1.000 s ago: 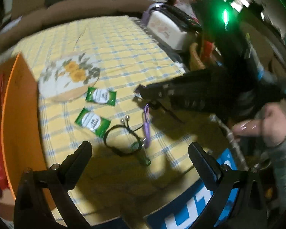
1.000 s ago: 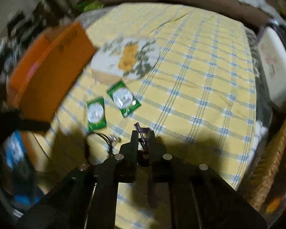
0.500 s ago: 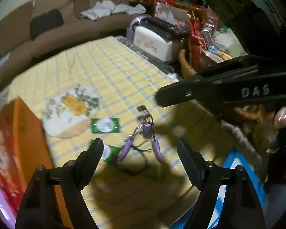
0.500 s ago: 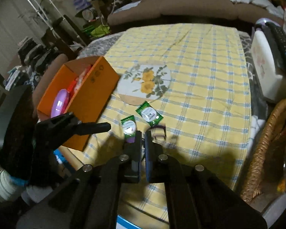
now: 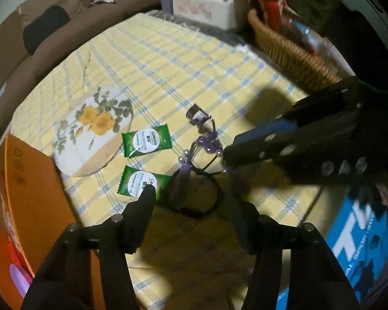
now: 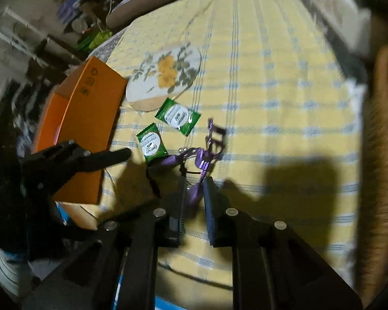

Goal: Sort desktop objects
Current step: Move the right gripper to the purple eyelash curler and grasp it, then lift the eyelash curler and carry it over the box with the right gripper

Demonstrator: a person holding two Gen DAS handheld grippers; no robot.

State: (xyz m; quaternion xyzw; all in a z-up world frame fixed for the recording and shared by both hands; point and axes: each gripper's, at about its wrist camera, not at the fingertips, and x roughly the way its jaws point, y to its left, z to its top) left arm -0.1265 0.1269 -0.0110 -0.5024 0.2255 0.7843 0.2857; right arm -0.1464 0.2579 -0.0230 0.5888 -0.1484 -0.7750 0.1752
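Black 2-finger grippers
Left gripper and right gripper: matte black arms, silver screws, white "DAS" lettering, blue pads.

- L gripper: jaws wide apart, tilted down, nothing between.
- R gripper: jaws slightly parted, tips low near surface, reaching across in front of L.
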